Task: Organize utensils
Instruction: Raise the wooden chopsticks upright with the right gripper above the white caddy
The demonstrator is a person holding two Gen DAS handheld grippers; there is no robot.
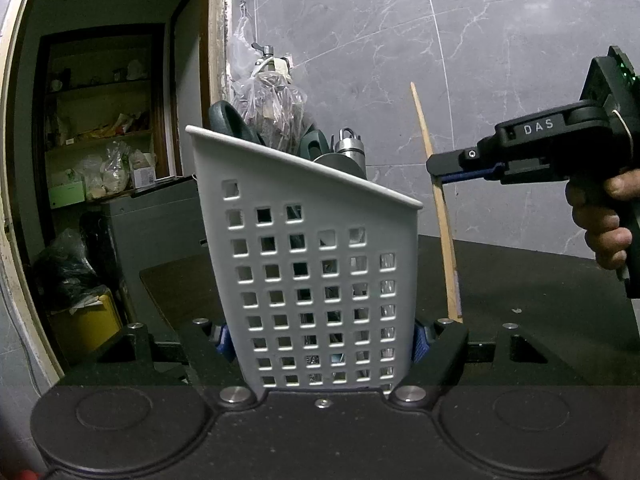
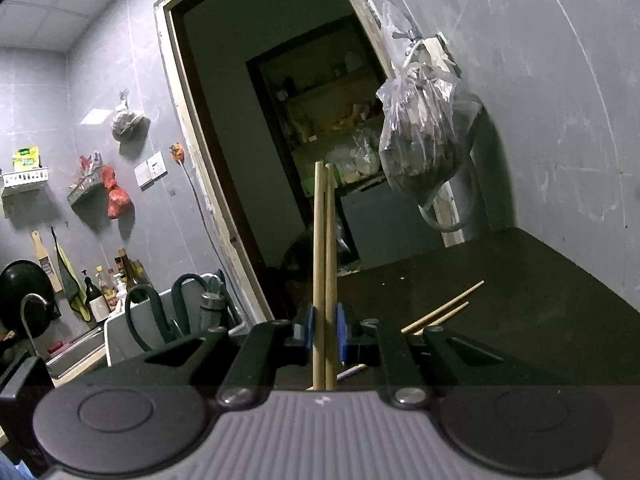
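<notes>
A white perforated utensil holder [image 1: 316, 264] stands on the dark table, with my left gripper [image 1: 320, 340] shut on its lower sides. Dark-handled scissors [image 1: 228, 120] and a metal tool [image 1: 352, 148] stick out of its top. To the right, a hand holds my right gripper [image 1: 440, 176], shut on a pair of wooden chopsticks [image 1: 436, 200] that stand almost upright. In the right wrist view the chopsticks [image 2: 324, 248] rise between the blue pads, and the right gripper [image 2: 325, 332] clamps them. The holder [image 2: 160, 320] lies to its left. Two more chopsticks [image 2: 444, 312] lie on the table.
The dark table [image 1: 520, 272] meets a grey marble wall [image 1: 480, 60] behind. A plastic bag [image 2: 420, 132] hangs from a wall hook beside a doorway [image 2: 280, 120]. Bottles [image 2: 100, 292] and a sink tap [image 2: 32, 312] stand far left.
</notes>
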